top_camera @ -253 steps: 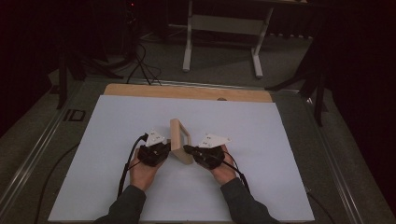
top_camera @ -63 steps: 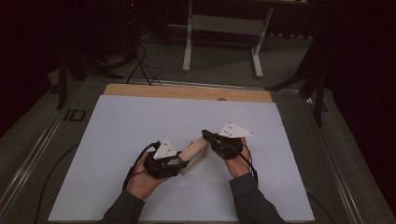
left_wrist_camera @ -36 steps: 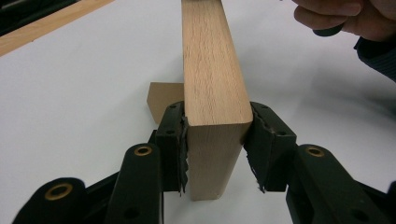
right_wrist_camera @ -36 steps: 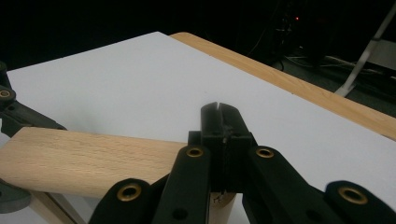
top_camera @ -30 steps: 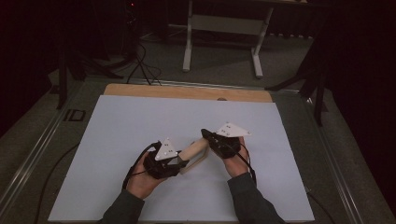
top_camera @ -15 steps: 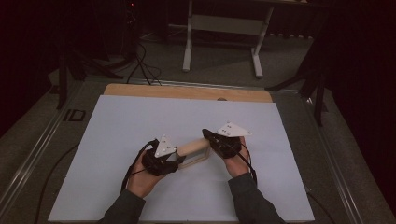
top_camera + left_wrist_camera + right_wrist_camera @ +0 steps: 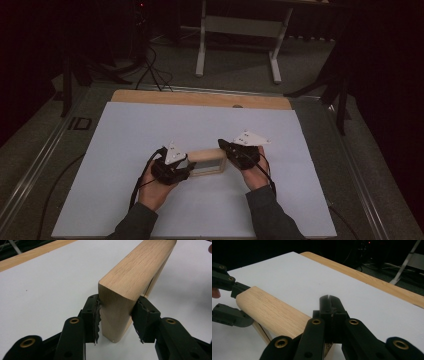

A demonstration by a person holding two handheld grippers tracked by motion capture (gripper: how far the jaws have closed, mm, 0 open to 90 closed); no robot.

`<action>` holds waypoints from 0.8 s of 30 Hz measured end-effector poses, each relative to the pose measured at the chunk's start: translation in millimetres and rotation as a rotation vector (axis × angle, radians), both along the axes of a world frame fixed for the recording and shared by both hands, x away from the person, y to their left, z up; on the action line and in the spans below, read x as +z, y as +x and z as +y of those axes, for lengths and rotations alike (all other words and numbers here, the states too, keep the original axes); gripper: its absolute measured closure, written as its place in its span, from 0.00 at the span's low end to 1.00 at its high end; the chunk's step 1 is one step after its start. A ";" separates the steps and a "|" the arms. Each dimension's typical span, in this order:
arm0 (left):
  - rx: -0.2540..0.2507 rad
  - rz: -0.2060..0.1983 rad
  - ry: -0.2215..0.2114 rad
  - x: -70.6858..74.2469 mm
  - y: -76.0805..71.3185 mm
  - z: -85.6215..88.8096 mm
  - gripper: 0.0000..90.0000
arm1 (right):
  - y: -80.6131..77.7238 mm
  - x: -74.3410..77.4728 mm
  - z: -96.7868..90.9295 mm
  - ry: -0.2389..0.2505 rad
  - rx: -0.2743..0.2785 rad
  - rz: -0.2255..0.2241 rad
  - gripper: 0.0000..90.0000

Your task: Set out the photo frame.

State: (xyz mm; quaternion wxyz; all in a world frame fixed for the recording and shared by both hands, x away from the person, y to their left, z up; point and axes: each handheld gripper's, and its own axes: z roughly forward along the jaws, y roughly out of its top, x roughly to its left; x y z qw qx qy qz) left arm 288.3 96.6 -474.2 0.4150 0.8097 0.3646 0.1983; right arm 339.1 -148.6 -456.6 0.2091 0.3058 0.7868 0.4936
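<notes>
a white sheet (image 7: 150, 130) covers the table, with a strip of bare wooden board (image 7: 200, 98) showing along its far edge; beyond it lies a dim room with a grey floor, black cables and the pale legs of another table (image 7: 202, 45). in the high view a wooden block (image 7: 206, 161) lies on the sheet between the two tongs, the left gripper (image 7: 186, 167) at its left end and the right gripper (image 7: 223, 148) at its right end, each carried in a hand with a dark sleeve. the left gripper view gives what the high view cannot: the block's rounded end standing between the two jaws, which have just been closing a little, with the left pad (image 7: 96, 317) against the wood and the right pad (image 7: 140, 318) just beside it, so the grip looks loose. the right gripper view shows that gripper (image 7: 329, 302) with its jaws pressed together on nothing, lying just beside the block's top near its end, and the left gripper (image 7: 234, 302) farther off, straddling the other end of the oak grain.
</notes>
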 end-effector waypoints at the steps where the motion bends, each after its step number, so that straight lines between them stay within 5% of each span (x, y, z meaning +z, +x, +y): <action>1: -0.003 0.001 0.001 0.0 0.2 0.3 0.65 | -0.2 0.2 0.1 -0.003 0.000 -0.001 0.99; 24: -0.004 0.008 -0.005 -1.6 3.0 0.2 0.64 | -4.0 9.0 -10.4 0.004 0.134 0.074 0.46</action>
